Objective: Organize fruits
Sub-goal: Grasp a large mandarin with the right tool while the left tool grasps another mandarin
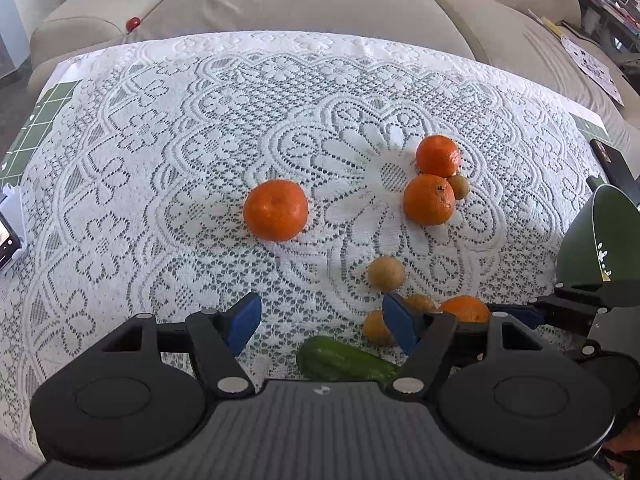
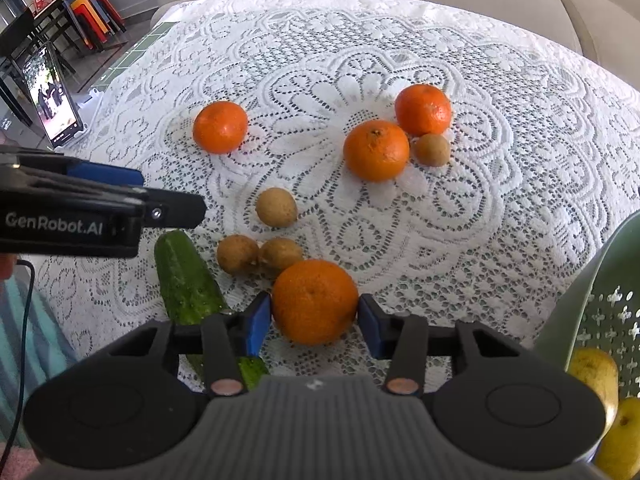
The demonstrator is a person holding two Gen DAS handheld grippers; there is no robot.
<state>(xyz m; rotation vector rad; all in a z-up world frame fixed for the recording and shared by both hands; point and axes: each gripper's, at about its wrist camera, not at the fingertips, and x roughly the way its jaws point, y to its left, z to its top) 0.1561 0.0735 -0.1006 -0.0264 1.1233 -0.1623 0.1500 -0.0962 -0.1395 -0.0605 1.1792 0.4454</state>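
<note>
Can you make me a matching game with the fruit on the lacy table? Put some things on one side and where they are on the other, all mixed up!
Things:
1. nearest orange
2. cucumber
3. yellow fruit
4. lone orange

Places:
A. inside the green basket
B. between the jaws of the right gripper
C. alone on the lace tablecloth, far from the others
D. lying beside the small brown fruits, under the left gripper

Pairs: 1-B, 2-D, 3-A, 4-C
</note>
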